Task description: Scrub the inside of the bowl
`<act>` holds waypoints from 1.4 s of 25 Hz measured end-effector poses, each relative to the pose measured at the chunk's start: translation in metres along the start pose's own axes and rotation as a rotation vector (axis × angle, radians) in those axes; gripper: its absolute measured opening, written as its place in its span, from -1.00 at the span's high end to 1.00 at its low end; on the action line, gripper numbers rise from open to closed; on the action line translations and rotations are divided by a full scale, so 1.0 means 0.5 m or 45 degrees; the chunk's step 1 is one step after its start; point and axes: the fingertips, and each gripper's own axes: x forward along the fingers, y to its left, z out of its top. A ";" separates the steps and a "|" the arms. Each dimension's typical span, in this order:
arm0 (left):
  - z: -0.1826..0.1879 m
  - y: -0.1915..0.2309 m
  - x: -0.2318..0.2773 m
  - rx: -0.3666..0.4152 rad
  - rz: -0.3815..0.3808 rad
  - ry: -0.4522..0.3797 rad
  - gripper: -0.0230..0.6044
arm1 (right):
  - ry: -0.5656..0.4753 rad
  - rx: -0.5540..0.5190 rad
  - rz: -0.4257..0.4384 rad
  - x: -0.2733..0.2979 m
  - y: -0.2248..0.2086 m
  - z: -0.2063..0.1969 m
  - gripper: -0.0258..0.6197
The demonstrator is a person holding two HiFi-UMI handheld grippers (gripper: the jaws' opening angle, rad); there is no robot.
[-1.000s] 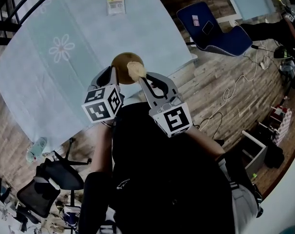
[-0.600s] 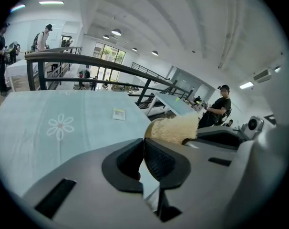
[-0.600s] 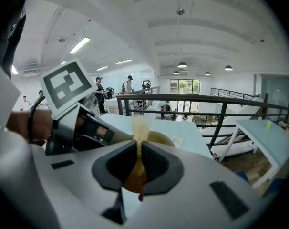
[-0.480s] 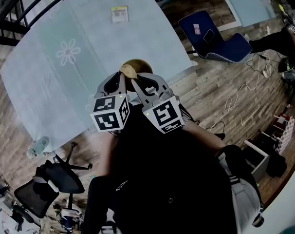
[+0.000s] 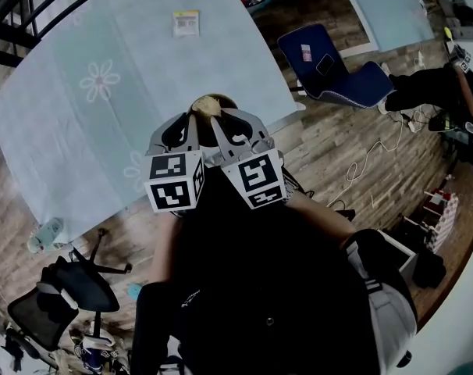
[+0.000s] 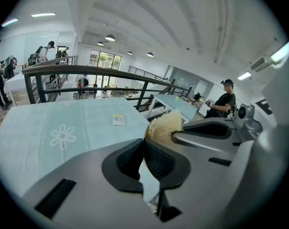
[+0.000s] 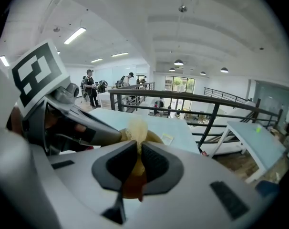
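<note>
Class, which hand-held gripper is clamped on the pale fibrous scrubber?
The right hand-held gripper: its jaws pinch the scrubber; the left hand-held gripper holds none of it.

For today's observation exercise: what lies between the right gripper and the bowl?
A pale, fibrous scrubber, pinched in the jaws of the right gripper, stands in front of the bowl. The right gripper view shows it.

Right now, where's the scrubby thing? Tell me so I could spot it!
Find the big pale blue table. Near its front edge, look for the brown bowl. The scrubber is the pale, fuzzy tuft pinched in the right claw.
</note>
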 end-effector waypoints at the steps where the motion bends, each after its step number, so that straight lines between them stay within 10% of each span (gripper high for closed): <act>1: -0.002 0.003 -0.002 -0.001 0.007 -0.001 0.85 | 0.008 0.002 -0.007 0.002 0.000 -0.002 0.80; 17: -0.027 0.058 -0.032 -0.036 0.096 0.002 0.85 | 0.052 -0.001 0.013 0.004 0.018 -0.019 0.80; 31: -0.062 0.040 -0.026 0.057 0.026 0.115 0.85 | 0.177 -0.804 0.342 0.004 0.053 -0.025 0.80; 35: -0.069 0.039 -0.030 0.017 0.012 0.106 0.85 | 0.213 -0.756 0.357 0.005 0.051 -0.037 0.80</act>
